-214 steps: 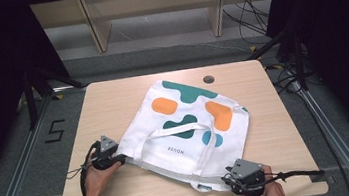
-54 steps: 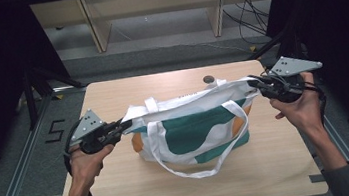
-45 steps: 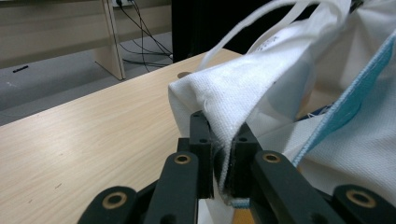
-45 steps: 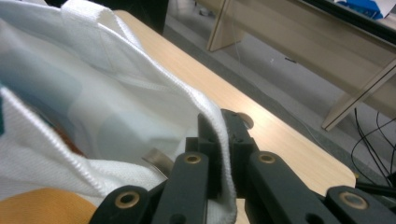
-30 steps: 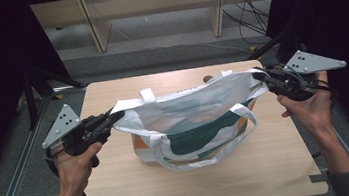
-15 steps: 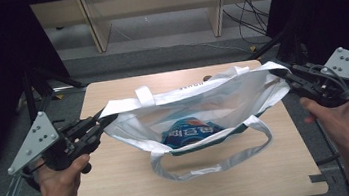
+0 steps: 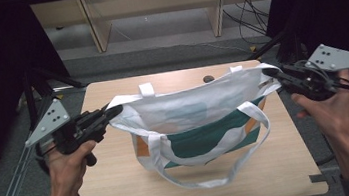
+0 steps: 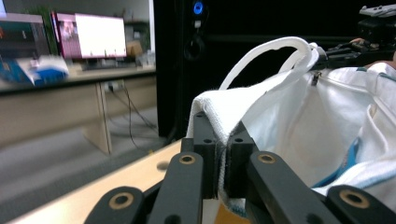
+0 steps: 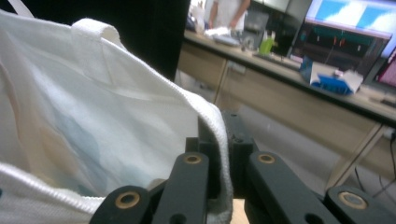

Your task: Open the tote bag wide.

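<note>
A white tote bag point(image 7: 199, 112) with green and orange patches hangs stretched between my two grippers above the wooden table point(image 7: 122, 185). My left gripper point(image 7: 113, 110) is shut on the bag's left top corner. The left gripper view has that corner's hem point(image 8: 219, 105) clamped between the jaws of my left gripper point(image 8: 222, 154). My right gripper point(image 7: 268, 74) is shut on the right top corner, and the rim point(image 9: 205, 109) runs into the jaws of my right gripper point(image 9: 225, 140). One handle point(image 7: 212, 179) droops onto the table in front.
A small dark hole point(image 7: 207, 79) sits near the table's far edge. Wooden shelving point(image 7: 151, 10) stands behind the table. Dark metal frame legs point(image 7: 35, 90) flank the left side. Desks with monitors point(image 8: 93, 37) show in the background.
The bag went from lying flat to being lifted and pulled open by its two top corners. Over the last second my hands moved farther apart, then slightly inward, keeping the rim taut.
</note>
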Demonstrator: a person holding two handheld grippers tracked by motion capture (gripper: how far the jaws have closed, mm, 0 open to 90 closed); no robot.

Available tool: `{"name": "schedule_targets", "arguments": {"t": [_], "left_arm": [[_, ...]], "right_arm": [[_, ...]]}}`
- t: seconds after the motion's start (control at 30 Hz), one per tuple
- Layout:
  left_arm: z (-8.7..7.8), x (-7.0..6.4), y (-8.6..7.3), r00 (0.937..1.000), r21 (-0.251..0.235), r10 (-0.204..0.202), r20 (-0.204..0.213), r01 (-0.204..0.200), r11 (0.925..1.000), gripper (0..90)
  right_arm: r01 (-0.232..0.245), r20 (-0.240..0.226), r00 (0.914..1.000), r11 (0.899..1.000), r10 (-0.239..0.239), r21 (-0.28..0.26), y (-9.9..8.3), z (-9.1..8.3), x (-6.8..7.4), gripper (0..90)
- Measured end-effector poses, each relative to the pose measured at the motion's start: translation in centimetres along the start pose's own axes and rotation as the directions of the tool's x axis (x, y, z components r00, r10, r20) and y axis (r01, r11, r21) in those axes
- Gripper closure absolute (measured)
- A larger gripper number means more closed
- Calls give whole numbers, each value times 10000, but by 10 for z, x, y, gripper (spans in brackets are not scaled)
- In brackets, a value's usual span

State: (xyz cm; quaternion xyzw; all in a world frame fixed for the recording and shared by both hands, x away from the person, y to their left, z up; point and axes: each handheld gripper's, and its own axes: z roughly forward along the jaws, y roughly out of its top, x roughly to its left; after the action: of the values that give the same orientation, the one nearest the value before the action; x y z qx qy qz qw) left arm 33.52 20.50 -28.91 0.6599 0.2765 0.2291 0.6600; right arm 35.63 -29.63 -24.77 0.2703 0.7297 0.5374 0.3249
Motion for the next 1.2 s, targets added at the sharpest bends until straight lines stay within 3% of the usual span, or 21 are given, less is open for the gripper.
{"name": "schedule_targets", "arguments": {"t": [0.07,0.1,0.17,0.23,0.27,0.3,0.37,0.43,0.47,0.6,0.67,0.7,0.77,0.83,0.93,1.0,1.07,1.1,1.17,1.2], "left_arm": [[12,12,-13,9998,139,-160,-95,161,9998,860],[18,21,-22,9993,219,-312,-201,317,9993,860],[23,27,-31,9998,466,-110,-145,117,9988,857],[26,28,-48,9996,952,-252,-160,266,9951,854],[26,28,-48,9996,952,-252,-160,266,9951,853],[26,30,-67,9995,1430,-292,-102,303,9893,847],[25,29,-78,9983,1407,-577,43,565,9884,846],[26,29,-84,9987,1584,-513,-74,518,9860,847],[28,30,-84,9982,1660,-551,-244,584,9844,846],[35,37,-74,9953,1258,-846,-472,900,9880,848],[38,41,-63,9934,823,-997,-560,1041,9912,848],[39,43,-60,9938,771,-945,-589,989,9921,847],[46,46,-55,9925,759,-902,-820,965,9924,847],[55,52,-57,9889,747,-1024,-1074,1107,9910,848],[60,56,-64,9870,806,-1190,-1077,1279,9885,849],[58,61,-77,9819,1086,-1492,-1165,1619,9808,850],[59,63,-82,9796,1192,-1585,-1232,1731,9777,849],[61,64,-83,9777,1220,-1657,-1287,1814,9758,850],[63,66,-83,9706,1069,-1978,-1370,2130,9712,850],[63,68,-82,9715,1013,-1978,-1305,2115,9721,850]], "right_arm": [[107,102,9999,9995,-110,289,-7,15,-9,885],[-142,210,9997,9993,135,344,-12,22,-11,885],[-304,172,9994,9982,295,513,-22,38,-18,884],[-126,249,9996,9958,103,908,-33,47,-19,884],[-126,249,9996,9958,103,908,-33,47,-19,884],[-369,78,9993,9933,362,1095,-43,50,-19,884],[-452,-72,9989,9931,462,1081,-50,50,-20,884],[-394,5,9992,9918,396,1212,-55,50,-16,884],[-193,56,9998,9913,187,1302,-58,51,-15,884],[-569,356,9980,9879,523,1441,-59,56,-15,884],[-448,350,9986,9907,406,1288,-56,59,-18,884],[-670,367,9973,9902,629,1226,-54,61,-18,884],[-508,412,9981,9928,465,1088,-50,65,-22,884],[-406,717,9968,9948,340,937,-50,73,-24,884],[-459,844,9958,9918,360,1190,-57,82,-26,884],[-382,800,9964,9901,275,1348,-64,82,-28,884],[-516,577,9974,9886,438,1412,-71,83,-27,884],[-352,801,9965,9892,240,1421,-73,85,-27,884],[-553,811,9958,9857,427,1595,-75,88,-23,884],[-488,721,9967,9855,375,1624,-75,88,-24,884]]}}
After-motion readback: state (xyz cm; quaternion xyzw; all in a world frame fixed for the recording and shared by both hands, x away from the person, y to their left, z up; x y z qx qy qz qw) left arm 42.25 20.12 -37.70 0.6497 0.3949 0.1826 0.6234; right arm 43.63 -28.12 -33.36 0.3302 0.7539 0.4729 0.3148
